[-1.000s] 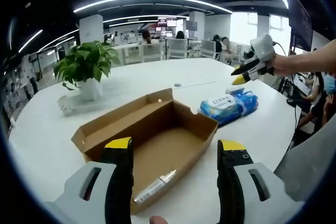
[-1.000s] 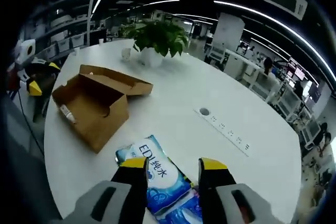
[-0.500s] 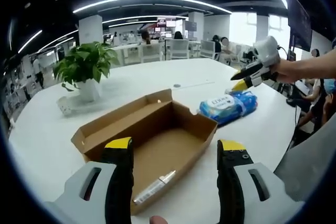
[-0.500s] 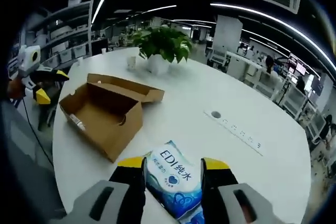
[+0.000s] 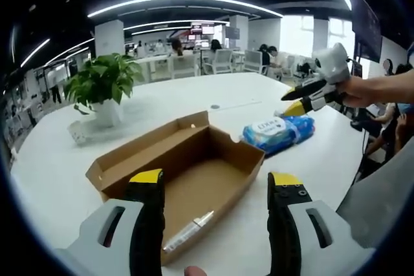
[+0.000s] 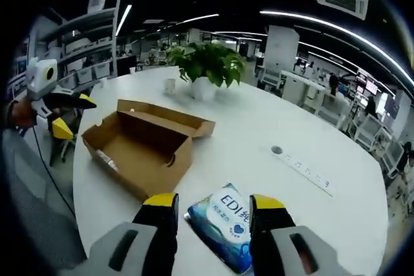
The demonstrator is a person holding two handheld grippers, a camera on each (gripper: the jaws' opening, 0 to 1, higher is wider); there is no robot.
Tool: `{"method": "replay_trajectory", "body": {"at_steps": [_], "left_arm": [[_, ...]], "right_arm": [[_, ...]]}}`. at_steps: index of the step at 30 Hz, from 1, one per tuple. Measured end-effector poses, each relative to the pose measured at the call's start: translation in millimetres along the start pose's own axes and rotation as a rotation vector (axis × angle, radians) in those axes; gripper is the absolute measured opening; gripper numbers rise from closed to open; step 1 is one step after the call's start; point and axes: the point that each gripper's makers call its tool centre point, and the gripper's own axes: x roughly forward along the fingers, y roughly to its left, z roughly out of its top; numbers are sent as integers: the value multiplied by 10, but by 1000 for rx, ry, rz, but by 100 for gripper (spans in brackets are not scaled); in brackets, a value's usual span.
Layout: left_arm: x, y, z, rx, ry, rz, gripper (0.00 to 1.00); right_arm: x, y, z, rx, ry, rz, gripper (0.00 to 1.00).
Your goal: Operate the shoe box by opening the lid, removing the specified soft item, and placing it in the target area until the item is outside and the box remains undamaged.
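Blue wet-wipes pack (image 6: 226, 224) flat on the white round table (image 6: 259, 140), outside the open cardboard shoe box (image 6: 139, 143).

Seen past the right gripper (image 6: 212, 202), jaws spread wide and empty, apart from the pack. Lying just beside the box's end wall, lid folded back. Inside the box, a small white tube (image 5: 187, 231) against the near wall. Left gripper (image 5: 212, 178) poised at the box's near edge, jaws wide apart, gripping nothing. Potted plant (image 5: 102, 85) beyond the box.
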Motion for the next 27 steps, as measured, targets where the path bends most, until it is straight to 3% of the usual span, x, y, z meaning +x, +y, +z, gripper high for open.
{"method": "replay_trajectory", "body": {"at_steps": [6, 16, 27], "left_arm": [[9, -19, 3, 5, -1, -6, 62], [20, -63, 3, 16, 1, -21, 62], [30, -127, 16, 32, 0, -40, 62]], "right_arm": [[18, 106, -31, -10, 8, 30, 45], [-1, 253, 36, 40, -43, 28, 48], [-35, 388, -4, 33, -45, 29, 51]]}}
